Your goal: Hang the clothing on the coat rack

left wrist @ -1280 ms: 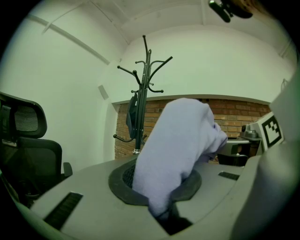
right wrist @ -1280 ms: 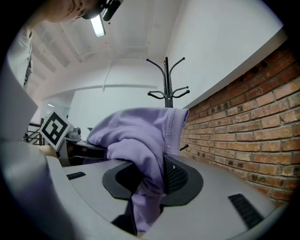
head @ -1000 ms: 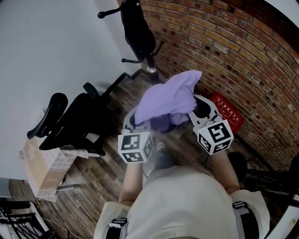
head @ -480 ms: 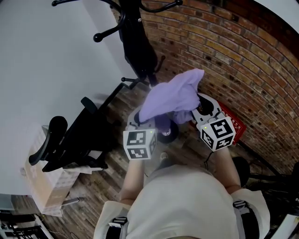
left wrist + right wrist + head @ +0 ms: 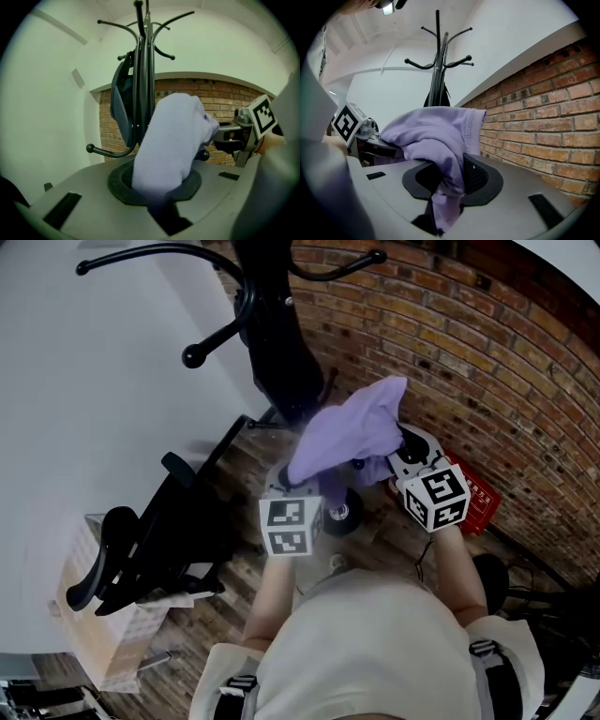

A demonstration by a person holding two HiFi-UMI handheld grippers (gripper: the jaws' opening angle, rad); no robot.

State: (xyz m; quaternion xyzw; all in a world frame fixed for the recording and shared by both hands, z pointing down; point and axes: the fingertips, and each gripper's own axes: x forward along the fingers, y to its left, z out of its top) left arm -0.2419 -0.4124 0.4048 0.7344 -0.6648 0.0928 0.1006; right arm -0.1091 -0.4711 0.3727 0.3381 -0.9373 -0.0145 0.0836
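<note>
Grippers, two of them, and both are busy: the left gripper [image 5: 298, 486] has its jaws pinched tight on one end of the garment [image 5: 347, 432], and the right gripper [image 5: 401, 454] is clamped on the other end, with cloth bunched down into its jaws. One garment only, lilac with a ribbed cuff, held up in the air between the pair in front of the person and draped over both tools. One rack [image 5: 246, 298] stands right ahead in the corner where the white wall [image 5: 94, 381] meets the brick wall [image 5: 469, 352]. It is black, with curved, ball-tipped hooks in tiers. The garment sits just beside its pole and below the upper hooks, on no hook yet; whether it brushes the pole is hard to call. One dark item [image 5: 281, 352] already hangs on the rack against the pole. Down on the wood floor [image 5: 234, 568] there is one black chair [image 5: 150, 540] to the left. One cardboard box [image 5: 103, 634] sits beside the chair, something pale across its top, its contents not readable from up here. One red board [image 5: 473, 493] lies at the foot of the brick wall, near the right gripper.
</note>
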